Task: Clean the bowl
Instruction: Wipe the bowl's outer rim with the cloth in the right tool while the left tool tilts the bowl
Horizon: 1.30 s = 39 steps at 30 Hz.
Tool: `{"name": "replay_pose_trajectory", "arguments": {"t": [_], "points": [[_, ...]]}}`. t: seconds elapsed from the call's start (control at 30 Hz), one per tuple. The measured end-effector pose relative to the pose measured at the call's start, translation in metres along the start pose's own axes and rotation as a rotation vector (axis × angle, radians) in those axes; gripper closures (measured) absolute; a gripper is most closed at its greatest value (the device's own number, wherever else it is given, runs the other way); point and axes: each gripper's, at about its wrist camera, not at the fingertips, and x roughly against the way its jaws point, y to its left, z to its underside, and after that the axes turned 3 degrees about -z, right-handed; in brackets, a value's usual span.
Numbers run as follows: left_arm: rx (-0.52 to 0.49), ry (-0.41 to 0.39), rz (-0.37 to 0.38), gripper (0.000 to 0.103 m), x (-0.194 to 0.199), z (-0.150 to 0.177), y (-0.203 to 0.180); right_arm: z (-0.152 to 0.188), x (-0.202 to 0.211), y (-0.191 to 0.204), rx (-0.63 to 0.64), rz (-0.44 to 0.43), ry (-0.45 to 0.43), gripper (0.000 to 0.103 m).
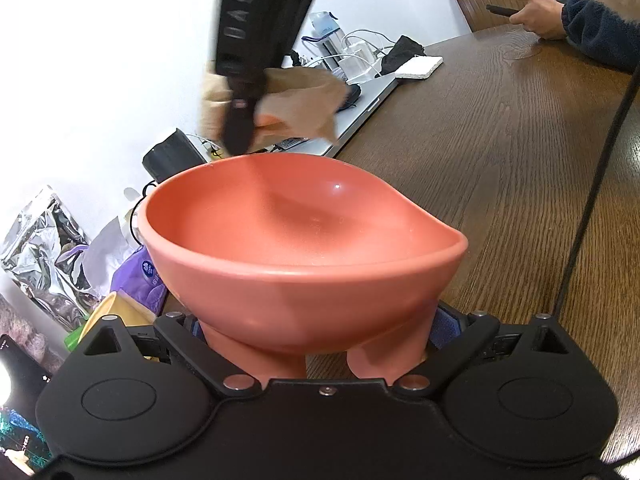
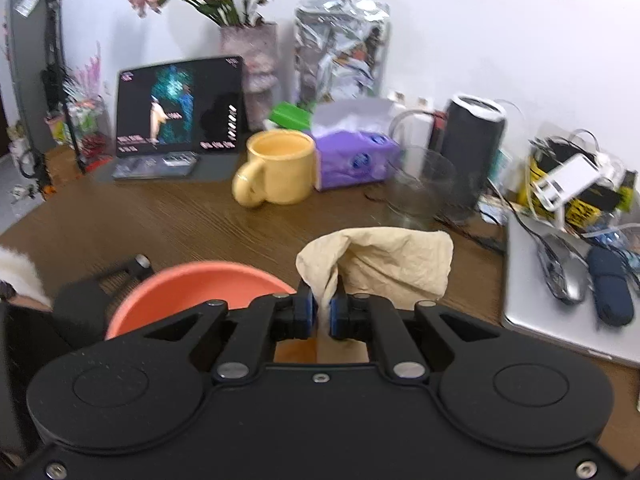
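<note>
Left gripper [image 1: 316, 344] clamped on the base of the smooth, matte coral bowl [image 1: 304, 232] — teardrop rim, held over the wood-grain table [image 1: 500, 152]. Right gripper [image 2: 322, 312] pinches a crumpled beige cloth [image 2: 384, 260], angled down above the far rim; blurred. Yellow mug [image 2: 280, 168] beyond.

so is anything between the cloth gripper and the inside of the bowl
Nothing visible. The right gripper, shut on the tan cloth, hangs just above the far rim of the orange bowl, whose inside looks empty. The left gripper holds the bowl at its base, below the rim and out of the way.
</note>
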Motion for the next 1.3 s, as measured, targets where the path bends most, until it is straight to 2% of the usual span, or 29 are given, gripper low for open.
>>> {"name": "replay_pose_trajectory", "arguments": {"t": [0.27,0.77,1.03,1.3], "points": [[0.0,0.0,-0.001,0.007,-0.001,-0.002,0.001,0.024,-0.003,-0.009,-0.033,0.022,0.061,0.094],[0.003,0.002,-0.002,0.007,-0.002,-0.002,0.0,0.073,-0.007,0.006,-0.041,-0.022,0.197,0.094],[0.002,0.001,-0.002,0.007,-0.001,-0.001,0.0,0.082,-0.012,0.029,-0.019,-0.133,0.251,0.094],[0.003,0.002,-0.001,0.007,-0.002,-0.002,0.001,0.081,-0.001,0.054,0.006,-0.261,0.258,0.094]]}}
